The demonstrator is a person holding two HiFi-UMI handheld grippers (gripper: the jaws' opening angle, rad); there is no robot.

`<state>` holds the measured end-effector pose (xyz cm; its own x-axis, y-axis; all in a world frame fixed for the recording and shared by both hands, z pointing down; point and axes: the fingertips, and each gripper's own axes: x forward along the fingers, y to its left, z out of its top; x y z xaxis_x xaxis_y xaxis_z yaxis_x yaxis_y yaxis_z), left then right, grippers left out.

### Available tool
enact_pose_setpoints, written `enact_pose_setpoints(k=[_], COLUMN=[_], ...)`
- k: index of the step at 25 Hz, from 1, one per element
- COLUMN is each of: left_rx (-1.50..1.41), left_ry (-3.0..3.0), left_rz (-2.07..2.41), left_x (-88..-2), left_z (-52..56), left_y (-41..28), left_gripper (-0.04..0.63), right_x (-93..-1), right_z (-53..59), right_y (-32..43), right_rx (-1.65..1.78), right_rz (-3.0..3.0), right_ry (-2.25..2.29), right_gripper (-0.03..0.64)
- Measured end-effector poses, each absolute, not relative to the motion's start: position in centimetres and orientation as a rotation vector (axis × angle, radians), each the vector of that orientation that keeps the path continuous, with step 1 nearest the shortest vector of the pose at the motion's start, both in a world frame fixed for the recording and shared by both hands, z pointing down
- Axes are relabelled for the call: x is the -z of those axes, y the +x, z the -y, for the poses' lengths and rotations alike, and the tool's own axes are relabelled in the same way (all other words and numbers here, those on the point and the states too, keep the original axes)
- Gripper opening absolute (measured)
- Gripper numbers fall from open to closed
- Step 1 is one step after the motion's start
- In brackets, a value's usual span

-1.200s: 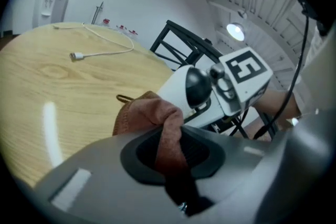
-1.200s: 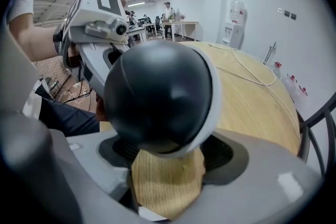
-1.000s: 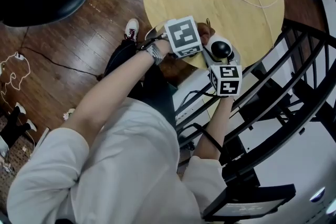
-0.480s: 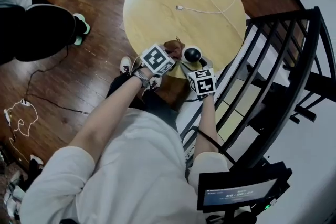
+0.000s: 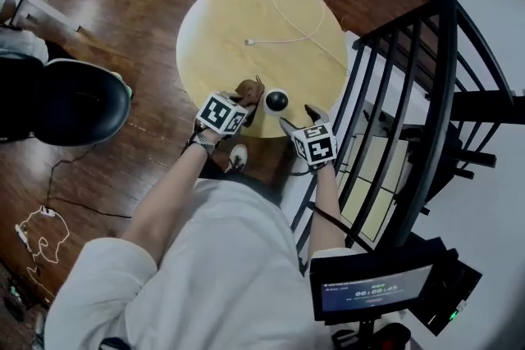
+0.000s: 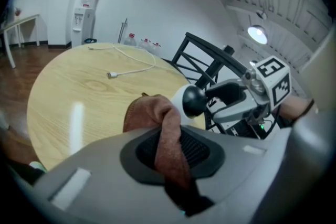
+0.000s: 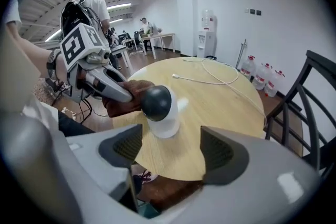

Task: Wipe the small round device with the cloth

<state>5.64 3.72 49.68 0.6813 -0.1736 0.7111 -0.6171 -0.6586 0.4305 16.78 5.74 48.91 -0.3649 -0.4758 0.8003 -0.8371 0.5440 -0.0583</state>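
Left side: the left gripper (image 5: pixel 244 100) is closed on a fold of the brown cloth (image 5: pixel 248 89). In the left gripper view the cloth runs down between the ribbed pads and bunches up beyond them. The cloth is soft and limp. We judge it will drape over whatever it is pressed to and needs no firmer hold than it has.

Centre: the small round device (image 5: pixel 276 101) stands upright on the round wooden counter (image 5: pixel 221 20), close to the edge nearest the person. It has a squat white body with a dark, glossy ball-shaped head facing the person. In the right gripper view the cloth sits against the left side of that head. It appears to be touching, though the angle does not let us confirm contact.

We judge the device light, rigid and smooth-shelled, so it is likely to slide or tip under a sideways wipe. The dark head may mark easily and should take only light pressure. The white body, low down, is the sound place to hold it. The head should be left free for the cloth.

Right side: the right gripper (image 5: pixel 300 118) is spread wide and holds nothing. The device stands just beyond its tips, not between them.

Far side: a white cable (image 5: pixel 248 43) lies loose on the counter, well apart from the device.
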Motion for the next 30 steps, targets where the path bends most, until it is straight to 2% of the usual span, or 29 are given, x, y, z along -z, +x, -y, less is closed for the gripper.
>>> enact_pose_setpoints(k=[11, 16, 19, 30], left_rx=[-0.792, -0.8, -0.788, -0.565], left_ry=[2.46, 2.608, 2.674, 2.898], left_rz=[0.51, 0.412, 0.378, 0.254], left_x=[-41.8, -36.6, -33.7, -24.5], left_z=[-1.4, 0.3, 1.0, 0.3], left_y=[4.1, 3.9, 4.2, 7.8], left_gripper=[0.069, 0.069, 0.069, 0.069], right_x=[-40.2, -34.9, -32.7, -25.0], right_z=[-4.4, -3.6, -3.9, -6.3], right_y=[19.0, 19.9, 20.3, 21.6], right_rx=[-0.504, -0.47, -0.478, -0.354], right_rz=[1.951, 1.955, 1.974, 2.038], right_ry=[1.438, 1.634, 1.717, 1.923], right_gripper=[0.188, 0.179, 0.133, 0.065])
